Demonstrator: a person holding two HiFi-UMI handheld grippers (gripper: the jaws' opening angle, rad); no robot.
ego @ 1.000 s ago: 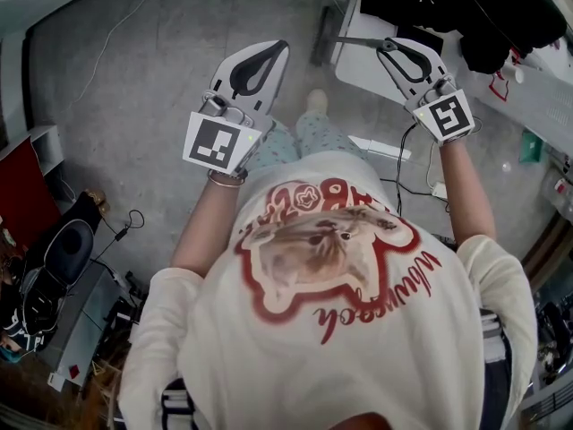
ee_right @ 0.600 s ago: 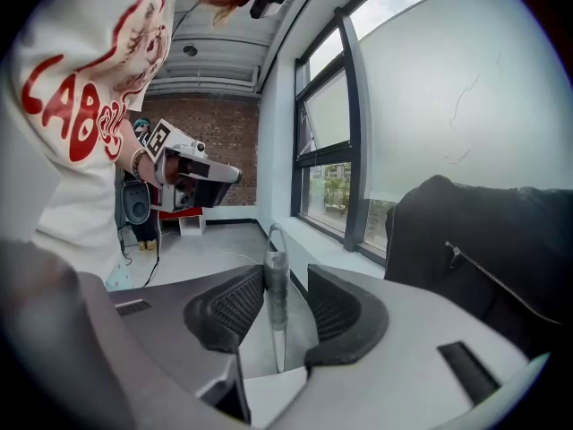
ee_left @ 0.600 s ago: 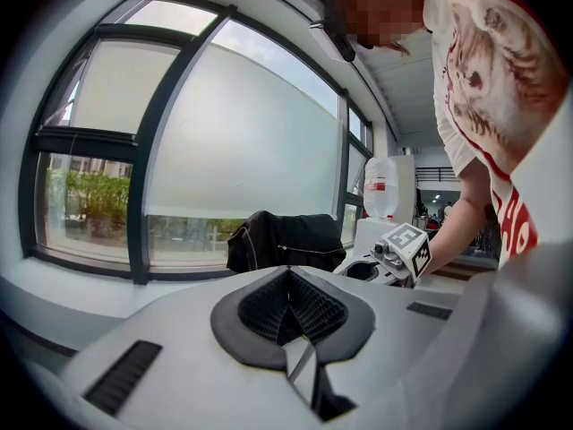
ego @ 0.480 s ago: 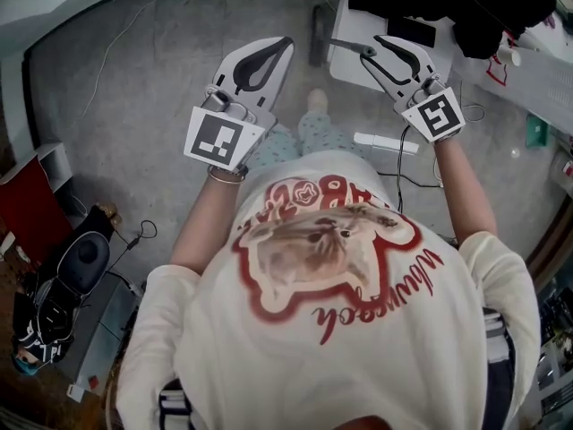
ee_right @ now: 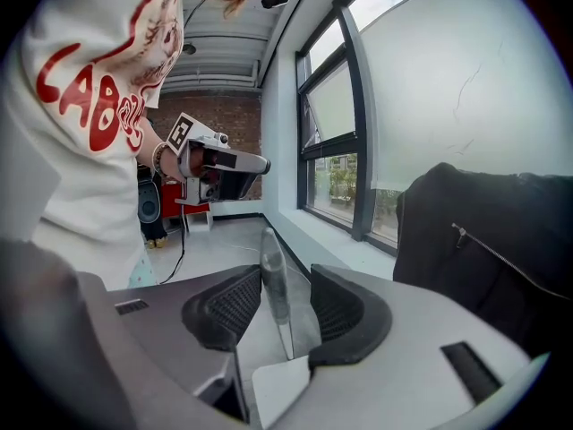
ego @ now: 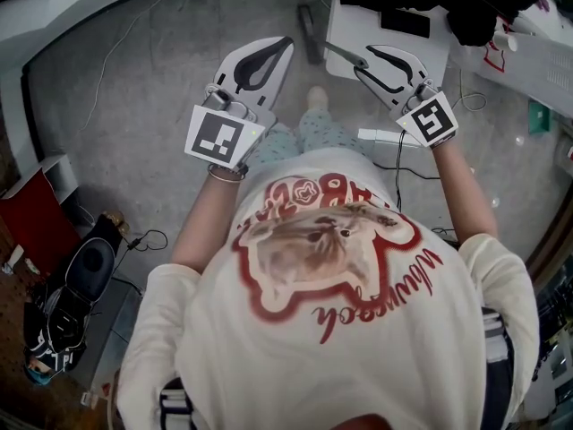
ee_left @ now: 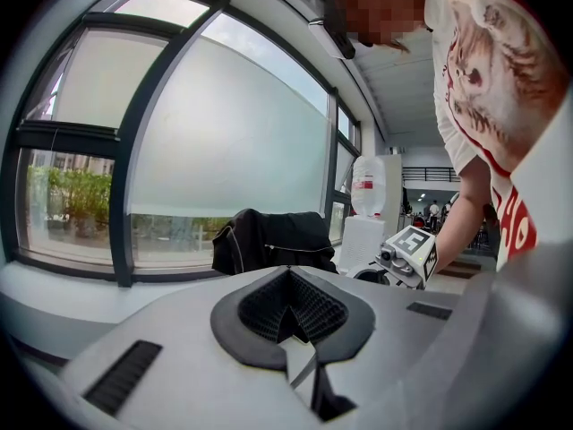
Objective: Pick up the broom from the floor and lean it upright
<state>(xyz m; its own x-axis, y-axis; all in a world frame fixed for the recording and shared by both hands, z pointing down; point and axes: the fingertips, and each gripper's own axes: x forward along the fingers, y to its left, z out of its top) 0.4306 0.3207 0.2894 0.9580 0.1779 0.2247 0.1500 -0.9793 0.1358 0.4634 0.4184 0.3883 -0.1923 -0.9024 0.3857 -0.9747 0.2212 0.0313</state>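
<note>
Evidently the lifting is over. The broom (ee_right: 271, 271) stands close to upright, its slim grey handle rising between the pads of the right gripper (ego: 363, 61). Those jaws have just been opening and now stand wide. The handle is between them but not clamped: there is a clear gap to one pad, and it sits nearer the other, though I cannot tell whether it brushes it. I read this as a deliberate release, with the gripper bracketing the handle like a loose fence in case the broom tips.

In the head view the handle runs from that gripper's tips down and away to a dark strip on the floor beyond them. I take that strip for the broom head. It lies just beside the edge of the white worktop (ego: 347, 21), and that edge seems to be what bears the lean. A black jacket (ee_right: 501, 240) lies on the worktop, off to the outer side of the right gripper.

The left gripper (ee_left: 288, 316) is well apart from the handle, with its jaws together and nothing in them. It is probably held aside so it cannot knock the broom.

What remains, as I judge it, is to draw the right gripper straight back without catching the handle on a pad.
</note>
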